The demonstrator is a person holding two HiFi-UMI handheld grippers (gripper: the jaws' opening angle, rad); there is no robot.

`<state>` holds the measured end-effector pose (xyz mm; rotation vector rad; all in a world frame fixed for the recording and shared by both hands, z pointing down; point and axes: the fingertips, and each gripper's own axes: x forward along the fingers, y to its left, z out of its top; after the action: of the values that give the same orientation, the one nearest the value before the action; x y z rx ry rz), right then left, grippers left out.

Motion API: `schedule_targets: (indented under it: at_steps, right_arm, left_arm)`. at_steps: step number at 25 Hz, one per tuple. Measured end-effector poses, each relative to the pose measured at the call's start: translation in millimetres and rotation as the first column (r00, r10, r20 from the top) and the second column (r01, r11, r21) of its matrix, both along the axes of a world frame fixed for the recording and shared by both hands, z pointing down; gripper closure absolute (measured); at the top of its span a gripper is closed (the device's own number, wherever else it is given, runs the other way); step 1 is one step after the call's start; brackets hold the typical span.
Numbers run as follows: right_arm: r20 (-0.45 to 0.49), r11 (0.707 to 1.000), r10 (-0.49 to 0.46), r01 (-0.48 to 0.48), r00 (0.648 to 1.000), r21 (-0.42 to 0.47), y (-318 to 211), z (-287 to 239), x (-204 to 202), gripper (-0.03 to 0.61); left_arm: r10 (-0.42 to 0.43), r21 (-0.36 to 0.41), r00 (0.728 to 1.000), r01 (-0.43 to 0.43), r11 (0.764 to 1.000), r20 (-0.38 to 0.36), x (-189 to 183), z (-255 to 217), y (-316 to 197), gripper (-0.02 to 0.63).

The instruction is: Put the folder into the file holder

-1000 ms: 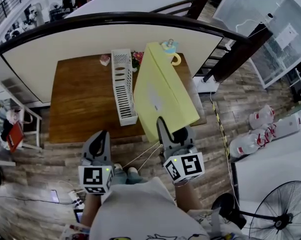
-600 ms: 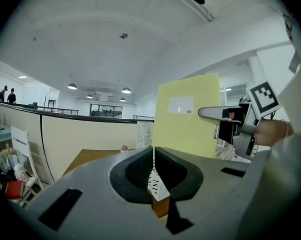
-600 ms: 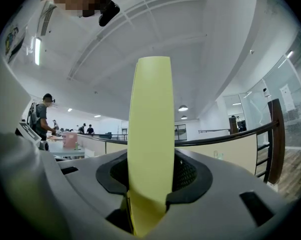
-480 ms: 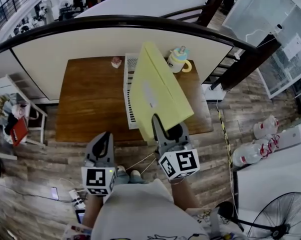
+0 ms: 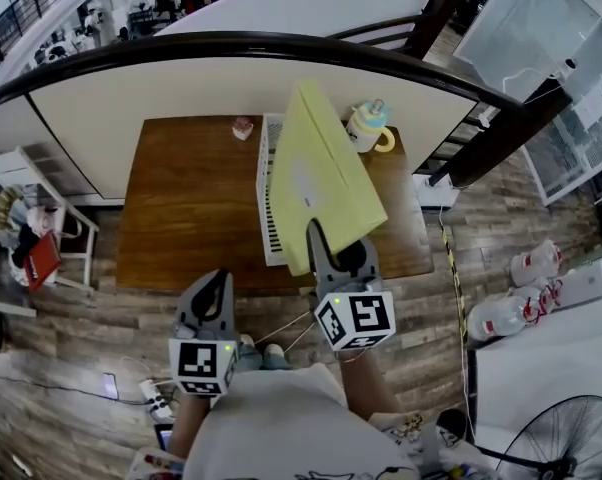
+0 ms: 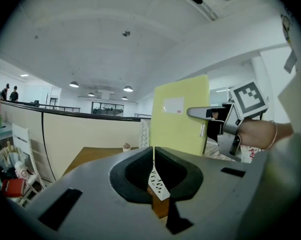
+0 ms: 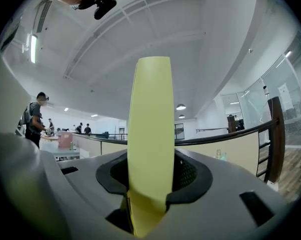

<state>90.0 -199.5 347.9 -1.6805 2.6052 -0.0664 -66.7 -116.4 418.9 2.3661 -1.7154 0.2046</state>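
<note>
While the left gripper (image 5: 211, 293) is held back, fingers closed on nothing, the folder (image 5: 321, 173) is clamped edge-on by the part-open fingers of the right gripper (image 5: 336, 253) and is now carried over the file holder (image 5: 271, 203) on the bench (image 5: 186, 198), no longer beside it; insertion is judged imminent.

— Head view?
— High overhead, looking steeply down past the left hand-held gripper (image 5: 217, 286) and right hand-held gripper (image 5: 333, 253) onto the desk (image 5: 186, 218) ahead of them.
— Gripper views?
— Low behind each pair of jaws, facing forward and upward. Left: shares the folder (image 6: 183, 115), off to its right, with overhead. Right: tight against that folder's edge.
</note>
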Motion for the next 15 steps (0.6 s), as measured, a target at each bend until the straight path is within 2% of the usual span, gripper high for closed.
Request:
schedule_targets:
  at_steps: [15]
  right_arm:
    - [0.028, 0.998, 0.042, -0.043, 0.999, 0.042, -39, 11, -16, 0.416]
  left_arm:
    - [0.013, -0.032, 1.0, -0.013, 0.999, -0.007, -8, 14, -19, 0.601]
